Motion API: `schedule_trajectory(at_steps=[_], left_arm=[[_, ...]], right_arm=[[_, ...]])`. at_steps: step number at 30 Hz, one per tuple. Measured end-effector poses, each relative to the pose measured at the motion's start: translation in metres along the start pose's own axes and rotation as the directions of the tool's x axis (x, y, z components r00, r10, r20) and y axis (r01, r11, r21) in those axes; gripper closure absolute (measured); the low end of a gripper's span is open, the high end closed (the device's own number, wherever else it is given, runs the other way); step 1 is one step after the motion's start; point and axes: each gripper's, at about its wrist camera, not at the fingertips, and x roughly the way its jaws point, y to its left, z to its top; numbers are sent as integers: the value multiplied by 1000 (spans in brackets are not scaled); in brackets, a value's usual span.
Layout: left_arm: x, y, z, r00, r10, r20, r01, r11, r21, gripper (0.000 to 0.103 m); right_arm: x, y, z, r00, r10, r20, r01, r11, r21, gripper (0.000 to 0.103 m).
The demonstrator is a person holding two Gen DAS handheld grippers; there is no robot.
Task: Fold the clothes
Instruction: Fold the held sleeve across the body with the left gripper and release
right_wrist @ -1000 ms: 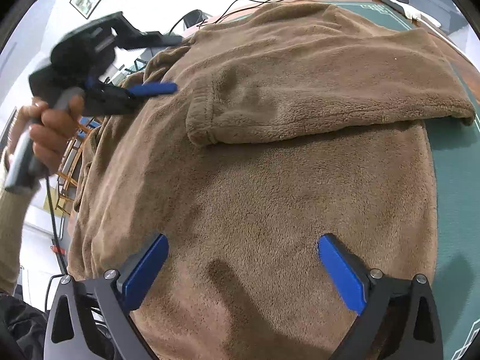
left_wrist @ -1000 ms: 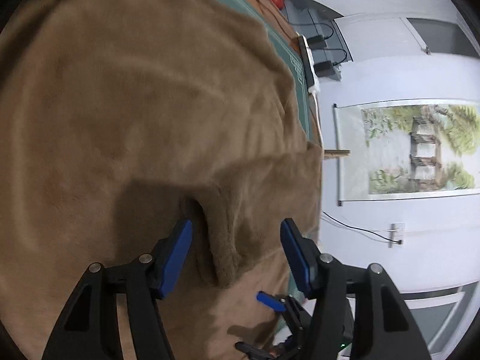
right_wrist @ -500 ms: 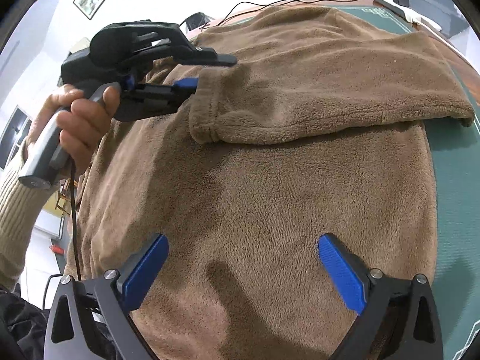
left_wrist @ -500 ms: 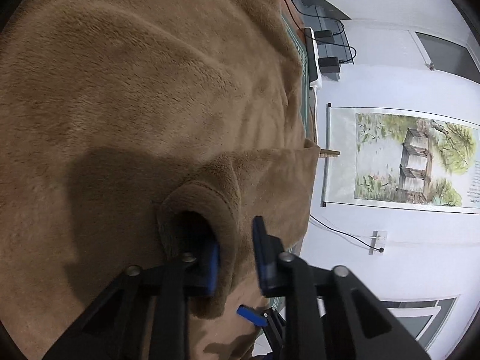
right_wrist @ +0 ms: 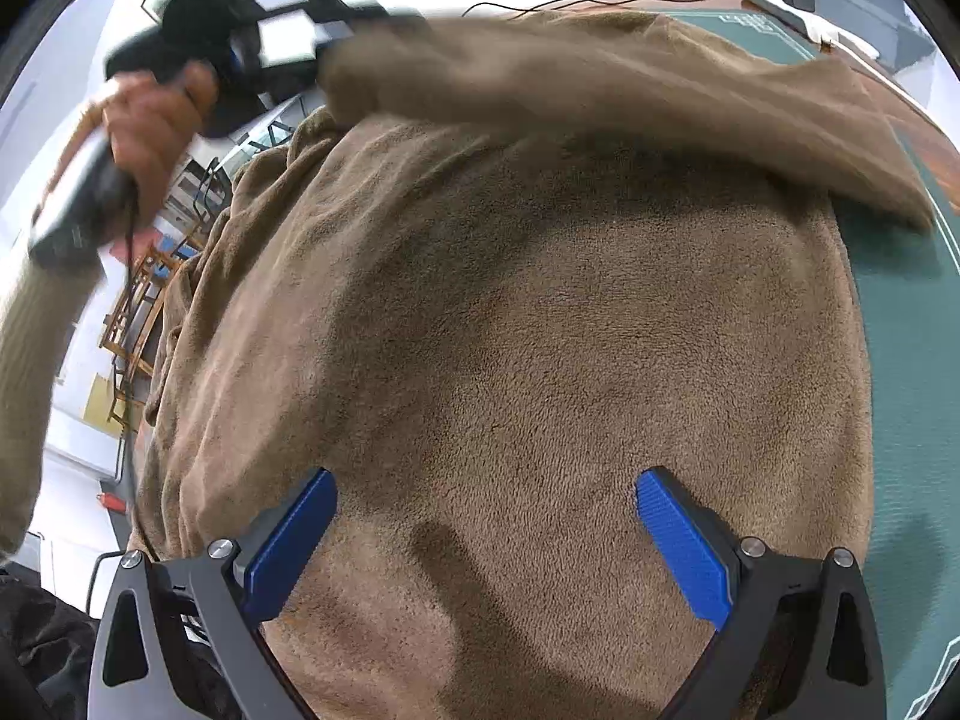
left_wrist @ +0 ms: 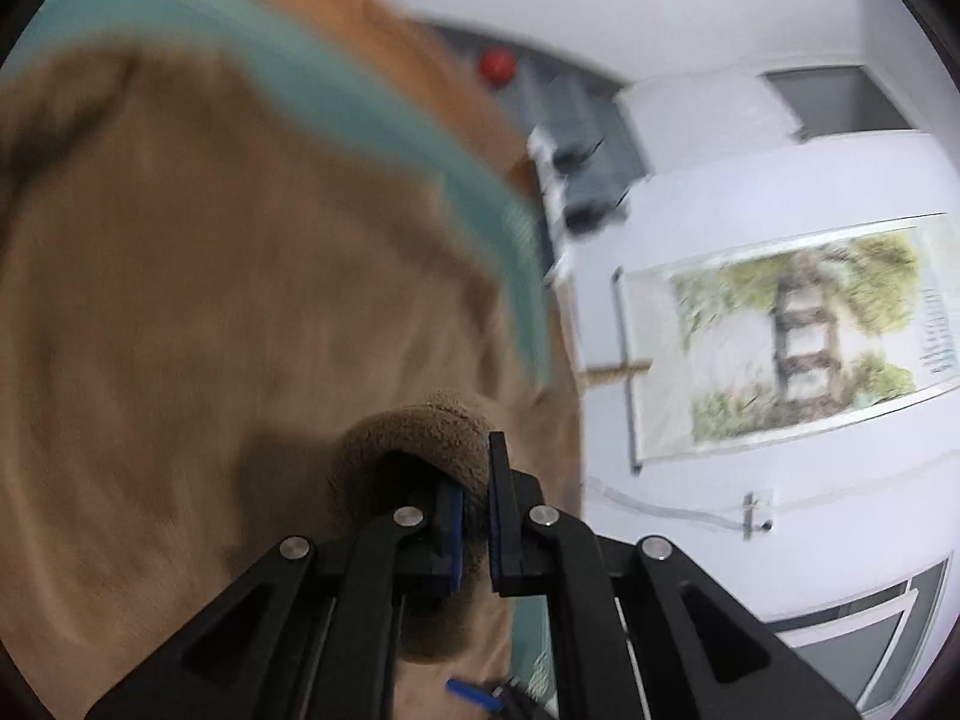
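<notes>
1. Brown fleece garment spread over the green table, its body flat and covering most of the surface.
2. Left gripper: jaws nearly closed, pinching the sleeve cuff. The sleeve is raised off the body and blurred.
3. Right gripper: jaws wide, holding nothing, poised low over the near part of the body.
4. Progress, judged: mid-fold. The sleeve is not laid down; the body shows no fold across it. Far edge hidden.
</notes>
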Motion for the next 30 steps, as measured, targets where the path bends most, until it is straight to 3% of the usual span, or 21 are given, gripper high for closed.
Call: schedule_trajectory(at_steps=[5,10,15,20,23,25,27,30], left_arm=[[-53,-8,42,991,68,114,-76,995,69,96],[-62,29,50,972,213,97,-216,976,31,96],[-63,74,37,952,298,64,-297,954,-27,96],[-60,95,28,925,377,44,-375,926,-40,94],[-56,100,33,896,441,56,-439,898,-36,80],[-55,102,36,868,492,71,-492,870,-23,67],[-53,103,37,838,540,85,-541,841,-6,46],[-46,107,37,811,579,82,-581,814,5,40]], right_arm=[[-2,-3,3,1000,2,-16,-2,1000,24,1],[-6,-8,8,1000,-2,-25,3,999,50,1],[-35,-28,35,991,-113,71,107,990,93,1],[-48,-42,86,953,-265,149,260,964,56,1],[-41,-40,123,947,-267,181,266,963,29,1],[-31,-34,148,948,-249,196,253,967,4,1],[-20,-33,166,953,-234,191,240,971,-10,1],[8,-34,180,967,-211,145,217,976,-30,1]])
